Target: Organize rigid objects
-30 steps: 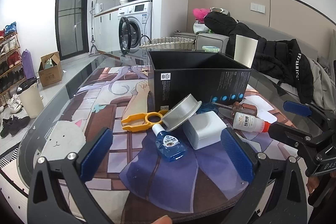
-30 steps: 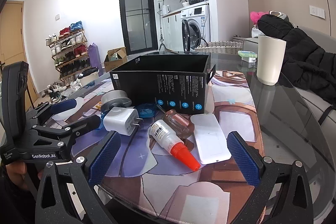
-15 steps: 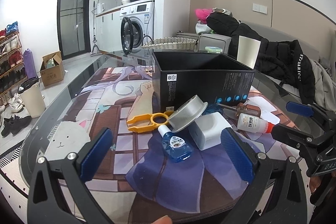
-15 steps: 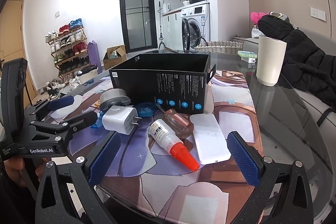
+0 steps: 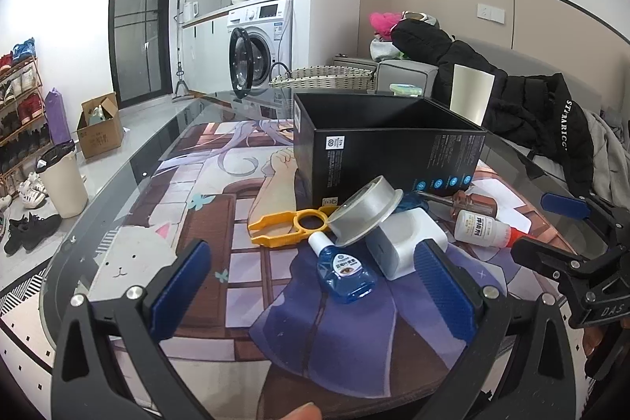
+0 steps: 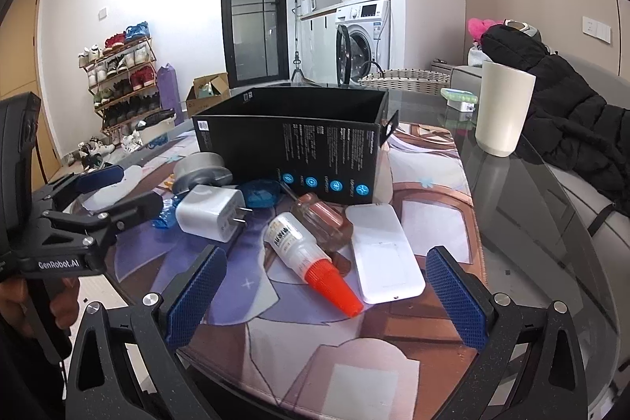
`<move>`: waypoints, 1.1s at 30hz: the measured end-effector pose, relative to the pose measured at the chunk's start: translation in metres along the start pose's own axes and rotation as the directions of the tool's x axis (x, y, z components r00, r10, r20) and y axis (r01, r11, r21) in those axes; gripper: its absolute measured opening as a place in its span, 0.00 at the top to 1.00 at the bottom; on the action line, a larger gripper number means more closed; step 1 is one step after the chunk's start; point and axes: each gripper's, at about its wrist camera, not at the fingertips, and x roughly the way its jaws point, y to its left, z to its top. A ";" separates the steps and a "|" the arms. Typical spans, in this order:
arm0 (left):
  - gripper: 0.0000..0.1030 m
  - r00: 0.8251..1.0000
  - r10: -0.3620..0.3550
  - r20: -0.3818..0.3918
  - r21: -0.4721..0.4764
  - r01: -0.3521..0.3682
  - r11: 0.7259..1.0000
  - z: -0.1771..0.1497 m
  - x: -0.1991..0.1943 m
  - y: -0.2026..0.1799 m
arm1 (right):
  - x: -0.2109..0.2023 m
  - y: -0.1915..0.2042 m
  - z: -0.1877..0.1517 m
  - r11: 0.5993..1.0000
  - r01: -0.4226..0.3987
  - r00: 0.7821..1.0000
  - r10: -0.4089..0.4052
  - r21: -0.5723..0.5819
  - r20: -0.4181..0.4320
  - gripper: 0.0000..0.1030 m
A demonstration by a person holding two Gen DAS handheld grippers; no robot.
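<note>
Both grippers, left gripper and right gripper, have edged slightly closer with jaws apart and empty, while the small rigid objects still lie loose on the counter before the unfilled open black cardboard box, so sorting hasn't begun.

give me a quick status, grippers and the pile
Left gripper open, empty. Right gripper open, empty. Items loose in front of black box, none visibly inside. Nothing blocking.

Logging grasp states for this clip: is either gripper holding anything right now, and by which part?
Nothing is held. The left gripper and right gripper both hang open above the mat, short of the items in front of the black box.
</note>
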 end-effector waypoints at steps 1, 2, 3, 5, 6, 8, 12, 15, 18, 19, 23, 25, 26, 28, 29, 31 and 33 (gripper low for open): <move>0.00 1.000 -0.002 -0.002 -0.001 0.002 1.000 0.000 0.001 0.001 | 0.000 -0.001 0.000 1.000 0.004 1.000 -0.004 0.000 0.000 0.00; 0.00 1.000 -0.009 -0.005 0.002 0.009 1.000 0.000 0.001 0.000 | 0.001 -0.002 0.000 1.000 0.011 1.000 -0.011 0.001 -0.002 0.00; 0.00 1.000 -0.020 -0.003 0.004 0.020 1.000 0.001 0.001 0.001 | 0.002 -0.003 0.000 1.000 0.016 1.000 -0.015 0.003 -0.009 0.00; 0.00 1.000 -0.023 0.001 0.005 0.023 1.000 0.002 0.001 0.002 | 0.003 -0.005 0.001 1.000 0.029 0.999 -0.029 0.003 -0.019 0.00; 0.00 1.000 -0.021 0.005 0.007 0.021 1.000 0.002 0.001 0.002 | 0.005 -0.007 0.001 0.999 0.035 0.999 -0.035 0.002 -0.029 0.00; 0.00 1.000 -0.019 0.010 0.014 0.019 1.000 0.002 0.001 0.002 | 0.006 -0.009 0.000 0.999 0.048 0.998 -0.048 -0.001 -0.044 0.00; 0.00 0.999 -0.030 0.021 0.026 0.030 0.999 0.001 -0.001 0.002 | 0.010 -0.014 -0.002 0.998 0.066 0.995 -0.066 -0.003 -0.075 0.00; 0.00 0.999 -0.031 0.014 0.047 0.030 0.998 0.001 0.000 0.000 | 0.012 -0.017 -0.004 0.996 0.085 0.992 -0.086 -0.014 -0.095 0.00; 0.00 0.998 -0.056 0.001 0.051 0.056 0.997 0.000 0.001 -0.001 | 0.016 -0.021 -0.006 0.994 0.103 0.987 -0.105 -0.024 -0.119 0.00; 0.00 0.998 -0.069 -0.004 0.053 0.069 0.996 0.000 0.001 -0.002 | 0.017 -0.023 -0.007 0.994 0.110 0.986 -0.112 -0.026 -0.124 0.00; 0.00 0.998 -0.067 -0.002 0.083 0.067 0.994 -0.001 -0.001 -0.004 | 0.017 -0.034 -0.009 0.989 0.145 0.980 -0.148 -0.032 -0.130 0.00; 0.00 0.998 -0.064 0.001 0.092 0.063 0.994 -0.002 -0.002 -0.006 | 0.014 -0.040 -0.010 0.986 0.165 0.977 -0.168 -0.032 -0.132 0.00; 0.00 0.998 -0.062 0.002 0.092 0.062 0.994 -0.002 -0.002 -0.006 | 0.014 -0.044 -0.010 0.984 0.178 0.974 -0.180 -0.025 -0.134 0.00; 0.00 0.998 -0.064 0.003 0.088 0.064 0.994 -0.001 -0.002 -0.005 | 0.014 -0.050 -0.008 0.977 0.212 0.969 -0.210 -0.003 -0.128 0.00; 0.00 0.998 -0.066 0.002 0.085 0.066 0.994 0.000 -0.001 -0.004 | 0.014 -0.053 -0.007 0.972 0.235 0.965 -0.232 0.010 -0.123 0.00; 0.00 0.998 -0.065 0.002 0.078 0.065 0.995 0.000 -0.001 -0.003 | 0.016 -0.058 -0.005 0.965 0.260 0.960 -0.254 0.038 -0.116 0.00; 0.00 0.998 -0.062 0.001 0.074 0.062 0.995 0.000 -0.002 -0.003 | 0.016 -0.058 -0.003 0.968 0.246 0.965 -0.239 0.057 -0.110 0.00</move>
